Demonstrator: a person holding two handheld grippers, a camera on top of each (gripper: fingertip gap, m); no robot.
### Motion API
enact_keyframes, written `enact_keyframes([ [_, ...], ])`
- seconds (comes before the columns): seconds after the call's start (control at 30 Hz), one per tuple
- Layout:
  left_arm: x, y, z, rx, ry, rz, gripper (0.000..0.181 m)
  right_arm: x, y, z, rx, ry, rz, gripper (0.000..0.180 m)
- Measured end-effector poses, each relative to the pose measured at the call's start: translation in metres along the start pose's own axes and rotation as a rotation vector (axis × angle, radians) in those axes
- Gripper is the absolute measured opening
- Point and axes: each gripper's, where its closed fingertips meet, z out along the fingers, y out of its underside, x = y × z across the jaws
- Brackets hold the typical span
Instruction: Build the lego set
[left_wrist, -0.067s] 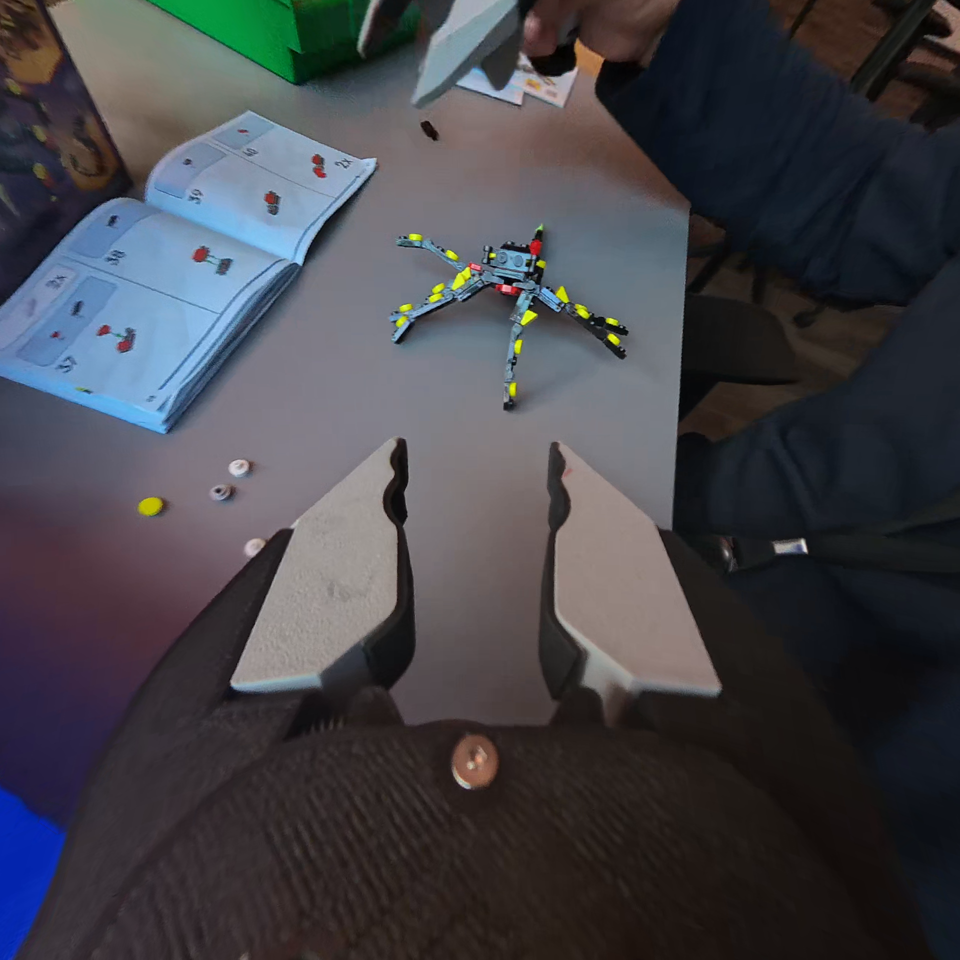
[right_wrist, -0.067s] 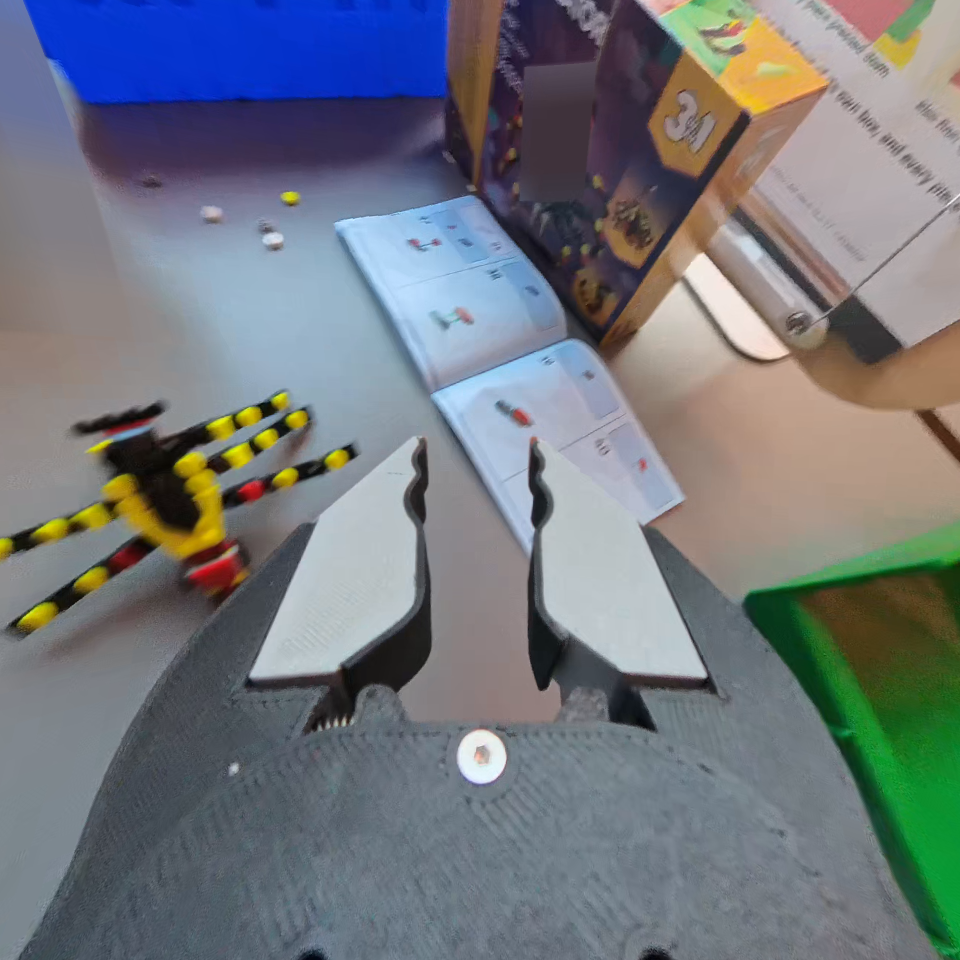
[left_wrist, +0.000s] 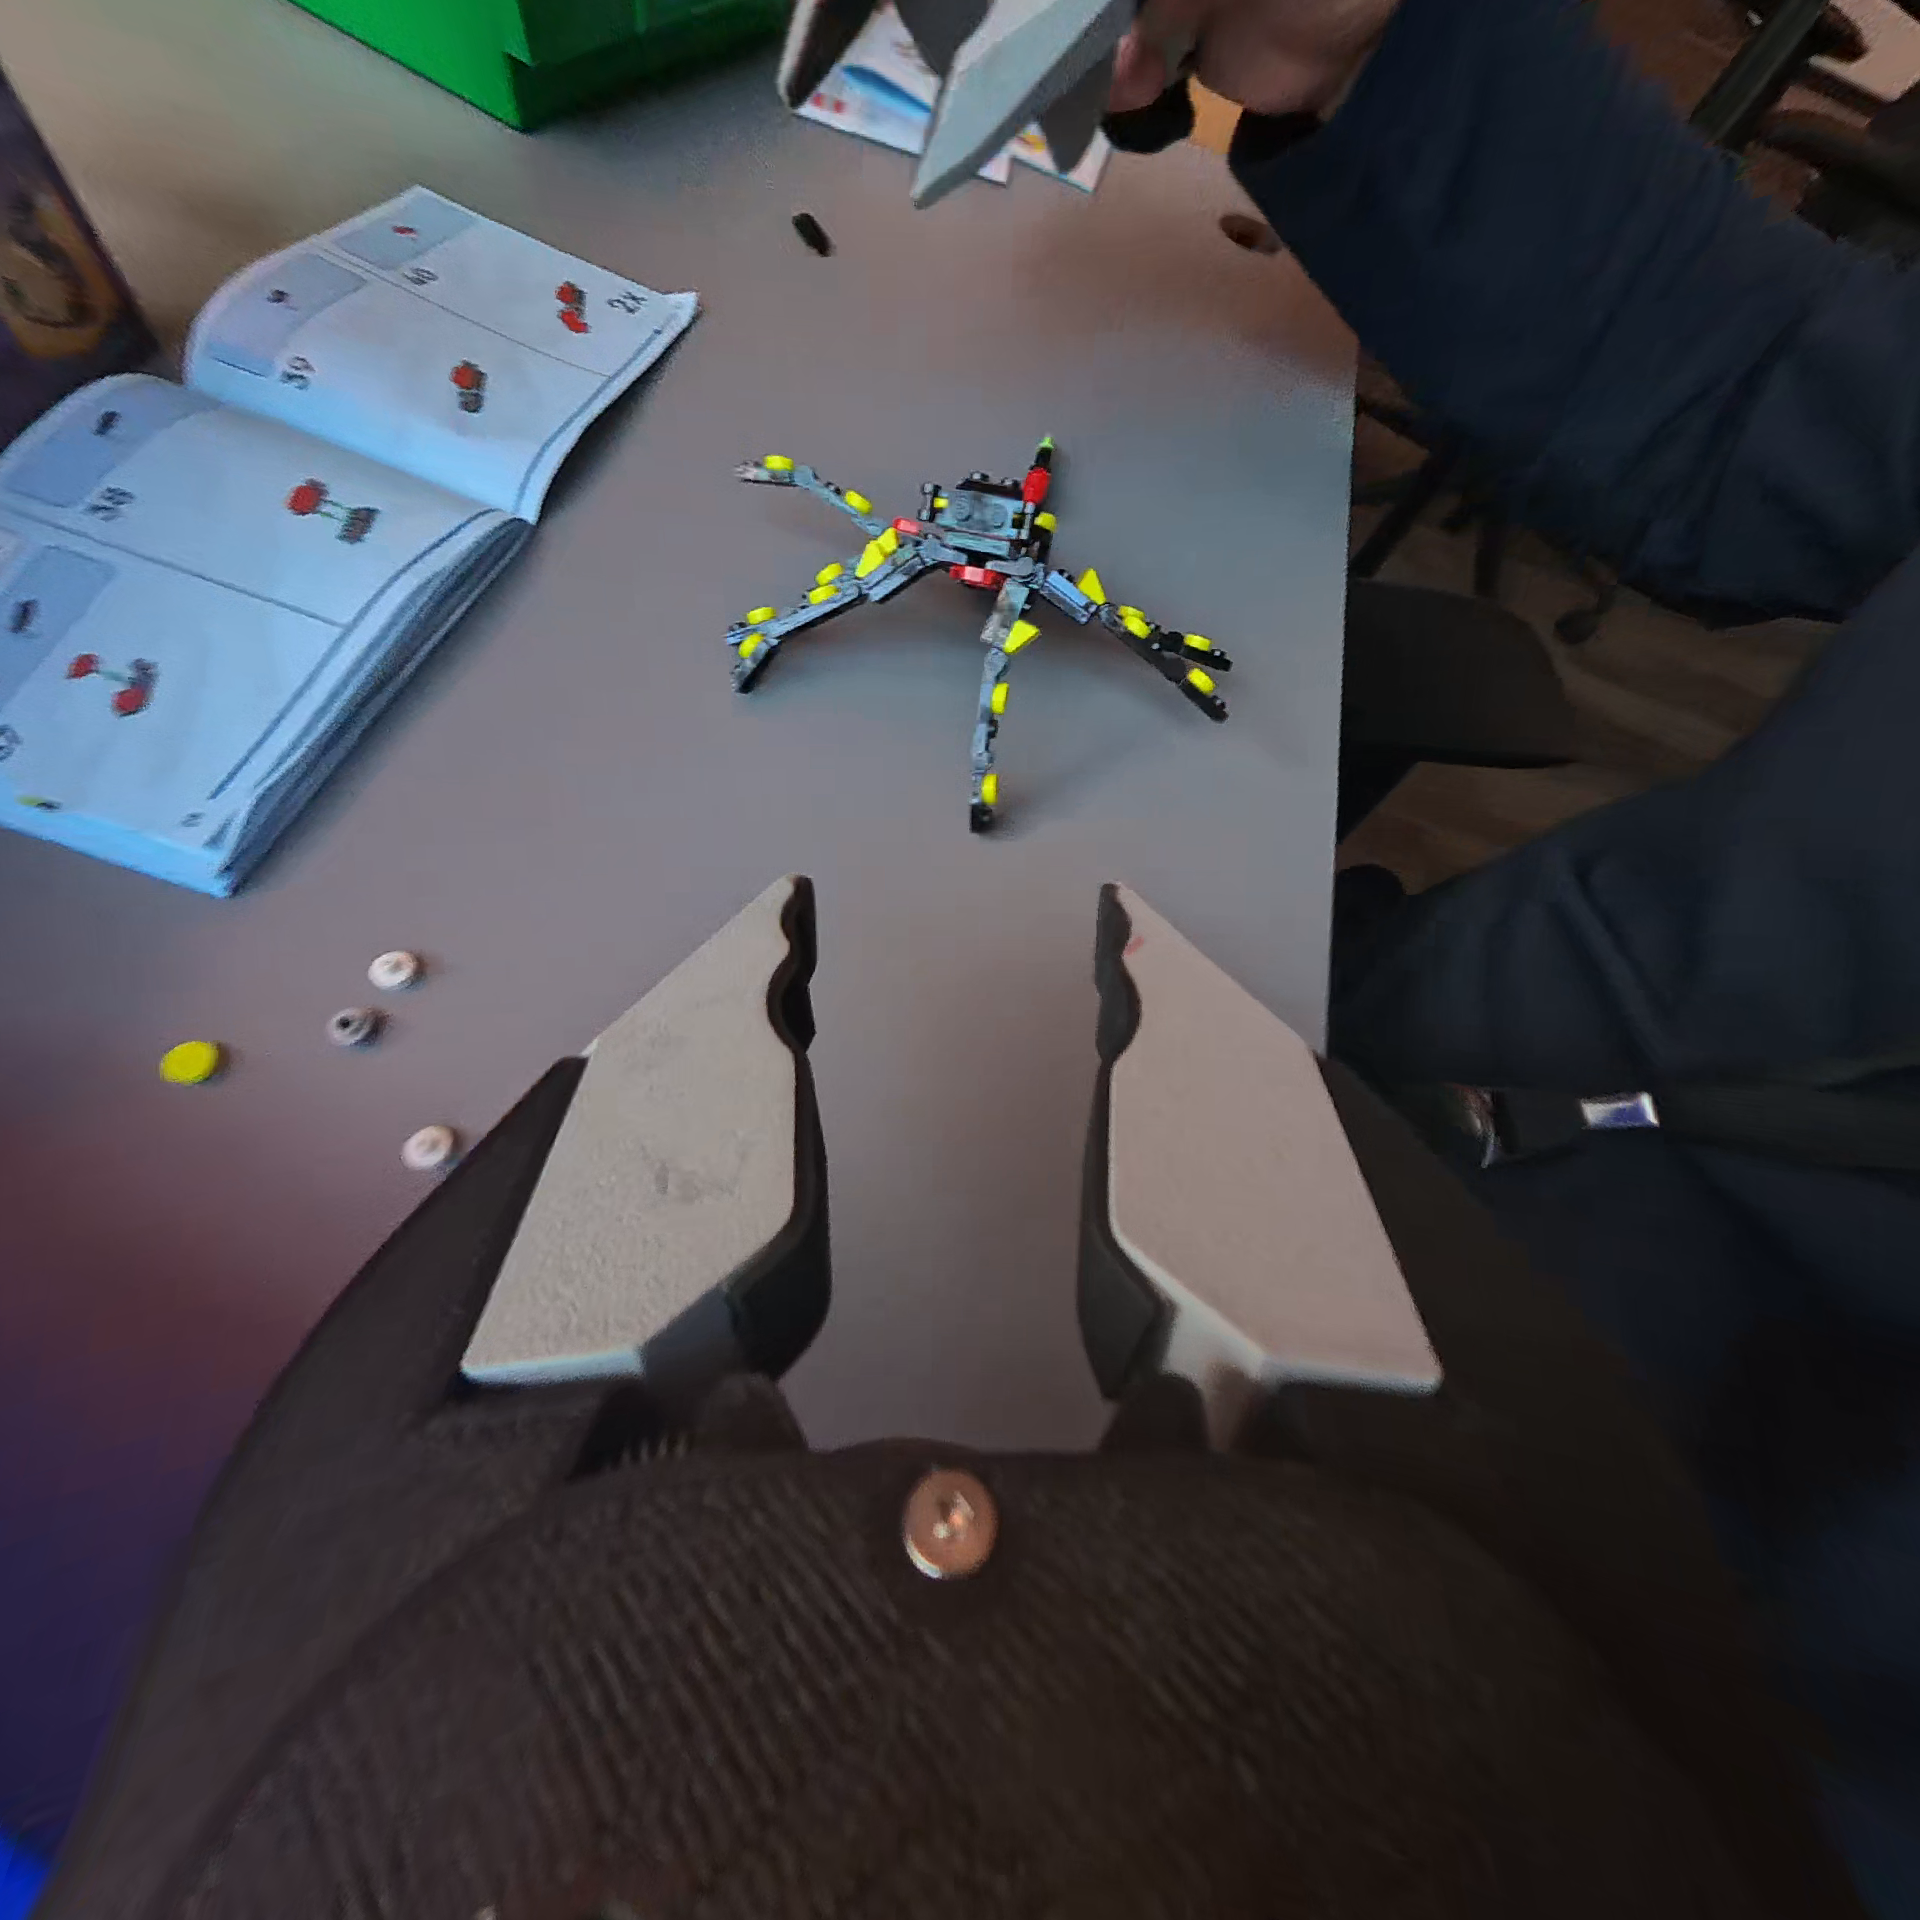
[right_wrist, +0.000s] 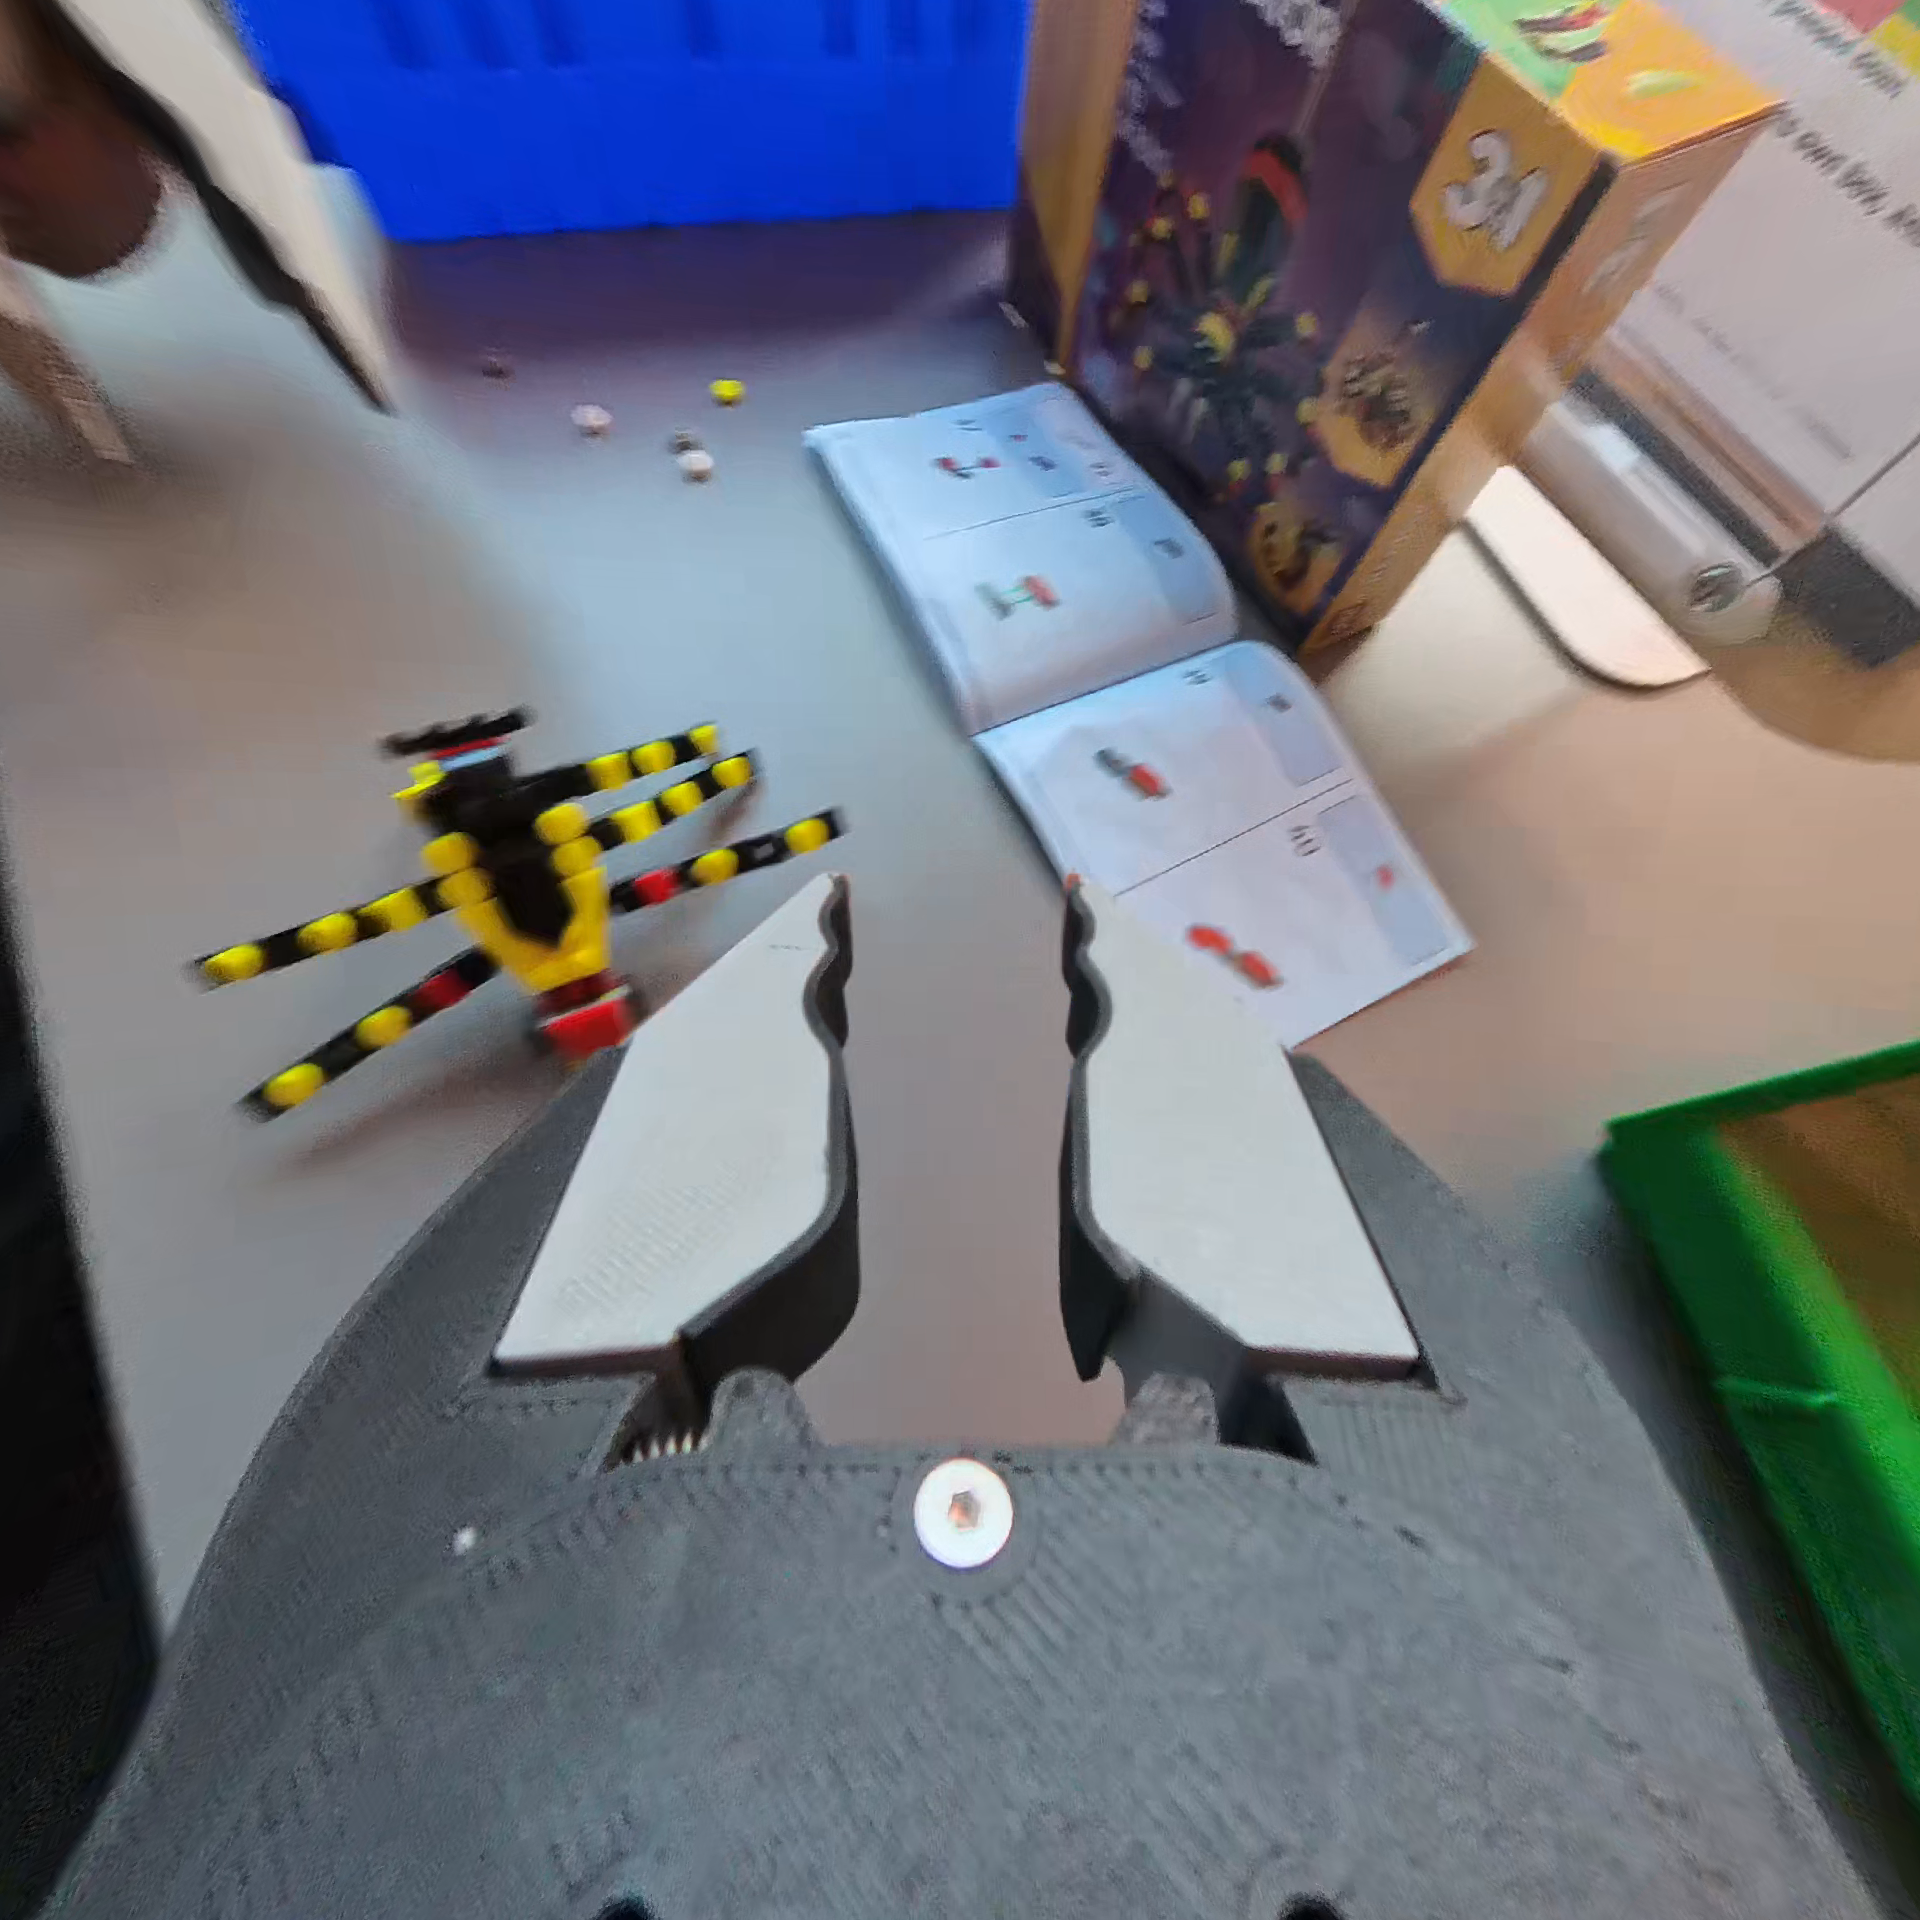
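The grey tabletop (left_wrist: 582, 1039) carries everything around you. At its far side, in the right wrist view, sit a blue bin (right_wrist: 644, 114) and the upright set box (right_wrist: 1330, 312); a green tray (right_wrist: 1787, 1278) lies at your right. The open instruction booklet (left_wrist: 312, 520) lies flat just in front of the box, left of the model in the left wrist view. The spider-like lego model (left_wrist: 977, 582) stands alone near the tabletop's edge, with bare surface between it and both tools. A few loose round studs, among them a yellow one (left_wrist: 190, 1062), lie beside your left gripper (left_wrist: 954, 894), and a small dark piece (left_wrist: 810, 234) sits beyond the model. Your left fingers are spread apart with nothing between them, the model straight ahead, well apart. Your right gripper (right_wrist: 948, 894) is also parted and empty; the model sits just left of its left finger.
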Motion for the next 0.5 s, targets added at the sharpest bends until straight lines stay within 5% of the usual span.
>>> enact_keyframes([
  [0.3,0.015,-0.018,0.060,-0.057,-0.014,0.012,0.052,-0.093,-0.004,-0.010,0.230,-0.144,-0.014,0.043],
  [0.5,0.020,0.010,0.087,-0.189,0.099,-0.067,0.038,-0.114,-0.005,0.031,0.117,-0.174,-0.165,0.063],
])
